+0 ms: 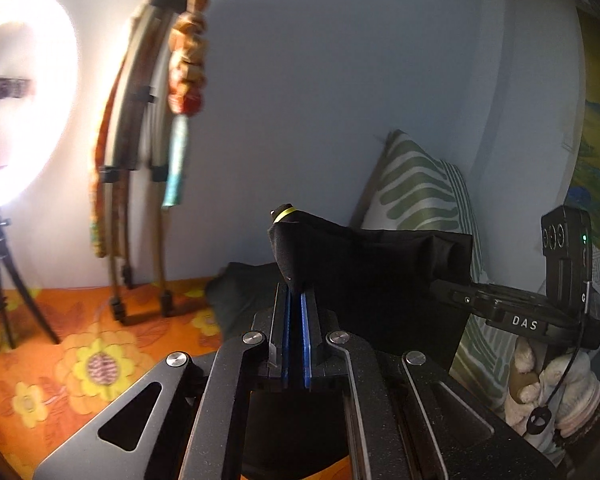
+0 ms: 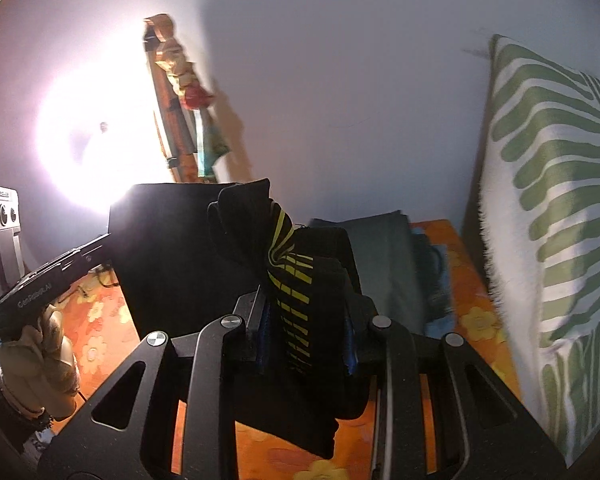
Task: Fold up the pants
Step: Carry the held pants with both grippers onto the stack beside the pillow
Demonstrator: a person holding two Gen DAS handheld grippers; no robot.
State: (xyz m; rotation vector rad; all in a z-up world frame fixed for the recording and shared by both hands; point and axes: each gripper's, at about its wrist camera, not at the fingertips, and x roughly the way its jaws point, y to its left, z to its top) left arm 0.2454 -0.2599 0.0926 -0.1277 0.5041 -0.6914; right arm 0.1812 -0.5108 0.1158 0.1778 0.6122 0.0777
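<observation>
The black pants (image 1: 372,264) with yellow stripes hang stretched between my two grippers above the orange flowered bed. My left gripper (image 1: 296,280) is shut on one black corner of the pants. In the right wrist view my right gripper (image 2: 304,304) is shut on a bunched part of the pants (image 2: 172,256) with the yellow striped band (image 2: 296,300) between its fingers. The right gripper also shows in the left wrist view (image 1: 452,280), and the left gripper shows at the left of the right wrist view (image 2: 100,244). The cloth hides both sets of fingertips.
The orange flowered bedspread (image 1: 80,364) lies below. A green and white pillow (image 2: 552,216) leans on the wall at right. Folded dark grey clothes (image 2: 384,264) lie ahead. A ring light on a tripod (image 1: 16,112) and hanging belts (image 1: 140,160) are at left.
</observation>
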